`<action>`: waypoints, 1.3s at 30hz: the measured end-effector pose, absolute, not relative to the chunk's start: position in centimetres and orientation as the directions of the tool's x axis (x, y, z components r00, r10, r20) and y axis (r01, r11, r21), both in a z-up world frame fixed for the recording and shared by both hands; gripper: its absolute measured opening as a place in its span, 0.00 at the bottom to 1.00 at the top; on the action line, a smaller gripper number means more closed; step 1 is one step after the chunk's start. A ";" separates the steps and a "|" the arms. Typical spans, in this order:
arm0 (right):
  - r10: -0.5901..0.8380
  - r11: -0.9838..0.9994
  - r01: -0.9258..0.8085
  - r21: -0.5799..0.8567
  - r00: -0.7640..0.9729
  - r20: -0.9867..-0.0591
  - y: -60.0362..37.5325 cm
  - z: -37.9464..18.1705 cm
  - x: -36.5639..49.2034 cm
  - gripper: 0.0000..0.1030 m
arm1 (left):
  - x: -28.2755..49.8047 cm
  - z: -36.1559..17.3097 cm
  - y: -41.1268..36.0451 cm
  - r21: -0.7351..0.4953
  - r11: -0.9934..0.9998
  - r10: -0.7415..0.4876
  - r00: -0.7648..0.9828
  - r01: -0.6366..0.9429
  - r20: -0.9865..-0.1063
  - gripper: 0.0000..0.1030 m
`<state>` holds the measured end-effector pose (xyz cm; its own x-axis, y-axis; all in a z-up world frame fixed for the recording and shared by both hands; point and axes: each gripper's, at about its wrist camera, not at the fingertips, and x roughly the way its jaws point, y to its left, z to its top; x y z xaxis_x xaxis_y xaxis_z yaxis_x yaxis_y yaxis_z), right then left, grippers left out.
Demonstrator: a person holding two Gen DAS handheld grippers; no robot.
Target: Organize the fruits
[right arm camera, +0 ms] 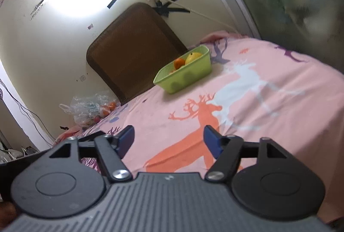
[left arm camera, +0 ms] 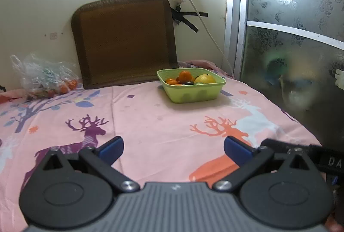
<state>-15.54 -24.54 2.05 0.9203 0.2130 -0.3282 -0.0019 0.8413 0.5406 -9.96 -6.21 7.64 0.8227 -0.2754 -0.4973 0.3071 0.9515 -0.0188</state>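
Both your left claw (left arm camera: 173, 149) and right claw (right arm camera: 168, 139) are spread, empty. Risk: the green basket (left arm camera: 193, 95) could tip on soft bedding, spilling the fruit (left arm camera: 185, 76).

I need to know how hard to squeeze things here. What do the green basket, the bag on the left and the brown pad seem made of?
Basket: likely thin matte plastic; fruit shows as shadows through its wall. Bag: clear, crinkled plastic film with glints. Pad: looks woven, like a rattan or bamboo mat with a darker fabric border, though that's uncertain.
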 end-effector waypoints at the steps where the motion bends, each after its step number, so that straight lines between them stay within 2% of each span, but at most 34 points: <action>1: 0.209 0.843 0.000 0.538 0.922 -0.327 -24.5 2.0 -15.5 0.73 | -10.3 7.7 -6.2 -0.006 0.953 -0.265 0.826 0.302 -0.497 1.00; 7: 0.223 0.837 -0.002 0.547 0.915 -0.337 -24.5 1.7 -14.5 0.73 | -10.4 7.1 -6.5 0.082 0.967 -0.170 0.851 0.241 -0.496 1.00; 14: 0.239 0.838 -0.012 0.545 0.907 -0.347 -24.6 1.6 -14.6 0.74 | -10.5 6.5 -6.5 0.086 0.970 -0.153 0.849 0.226 -0.505 1.00; 20: 0.235 0.834 0.001 0.552 0.904 -0.357 -24.6 1.5 -14.6 0.75 | -10.6 6.3 -7.2 0.148 0.968 -0.105 0.865 0.202 -0.491 1.00; 39: 0.226 0.835 0.020 0.550 0.899 -0.376 -24.2 1.4 -14.6 0.76 | -10.2 5.6 -6.8 0.131 0.972 -0.099 0.842 0.197 -0.530 1.00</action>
